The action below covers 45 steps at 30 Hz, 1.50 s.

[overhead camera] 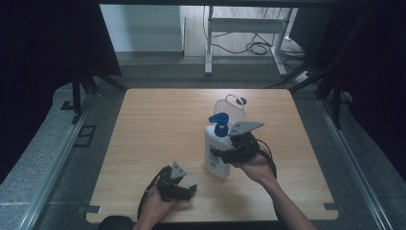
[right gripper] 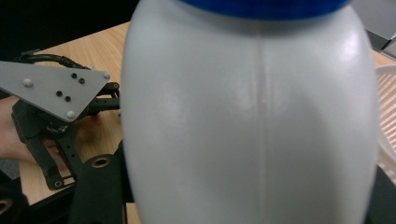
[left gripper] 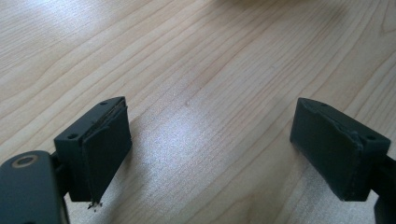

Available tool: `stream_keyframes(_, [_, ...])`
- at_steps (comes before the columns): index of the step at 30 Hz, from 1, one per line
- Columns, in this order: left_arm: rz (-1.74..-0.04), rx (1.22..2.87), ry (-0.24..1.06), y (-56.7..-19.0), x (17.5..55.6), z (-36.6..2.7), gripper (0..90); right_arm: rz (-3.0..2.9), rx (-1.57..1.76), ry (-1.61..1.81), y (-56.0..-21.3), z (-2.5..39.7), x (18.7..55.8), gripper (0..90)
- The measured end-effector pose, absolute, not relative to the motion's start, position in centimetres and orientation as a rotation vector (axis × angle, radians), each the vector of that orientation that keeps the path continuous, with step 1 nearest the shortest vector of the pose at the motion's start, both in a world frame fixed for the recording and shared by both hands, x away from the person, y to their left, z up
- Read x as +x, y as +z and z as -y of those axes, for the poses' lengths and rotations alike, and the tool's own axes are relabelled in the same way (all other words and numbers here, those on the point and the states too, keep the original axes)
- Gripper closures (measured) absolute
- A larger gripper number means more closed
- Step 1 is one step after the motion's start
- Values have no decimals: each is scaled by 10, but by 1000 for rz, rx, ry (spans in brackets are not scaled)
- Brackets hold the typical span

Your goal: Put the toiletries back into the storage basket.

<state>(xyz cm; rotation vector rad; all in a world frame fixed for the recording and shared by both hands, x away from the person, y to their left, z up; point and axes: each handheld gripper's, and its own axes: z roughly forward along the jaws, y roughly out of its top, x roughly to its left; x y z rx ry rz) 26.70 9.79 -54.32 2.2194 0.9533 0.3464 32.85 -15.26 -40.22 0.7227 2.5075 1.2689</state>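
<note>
Your right gripper point(overhead camera: 225, 154) is closed around the white pump bottle point(overhead camera: 214, 153), near the middle of the wooden table point(overhead camera: 158, 124), a little toward your right. The bottle stands upright on the table, its long axis vertical, and its blue pump head point(overhead camera: 219, 123) points its spout to the left and a bit away from you. In the right gripper view the white body point(right gripper: 252, 121) is very close to the camera with the blue collar at the top edge, and the jaws are mostly hidden at its 2 sides.

Your left gripper point(overhead camera: 184, 189) rests low near the front edge of the table, well apart from the bottle. In the left gripper view its 2 jaws stand wide apart with bare wood point(left gripper: 205, 93) between them; it holds nothing.

Just behind the bottle, farther from you, lies a clear plastic basket point(overhead camera: 230, 109) with ribbed walls; its white rim point(right gripper: 385, 121) is seen at the right edge of the right gripper view, close to the bottle.
</note>
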Motion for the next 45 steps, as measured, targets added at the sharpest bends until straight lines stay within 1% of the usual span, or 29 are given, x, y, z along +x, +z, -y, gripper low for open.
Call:
stream_keyframes(35, [-951, 2221, 347, -543, 267, -98, 117, -2525, 687, 1297, -366, 173, 376, 372])
stream_keyframes(45, [-954, 2216, 346, -543, 267, -98, 117, -2501, 691, 1300, -348, 176, 390, 372])
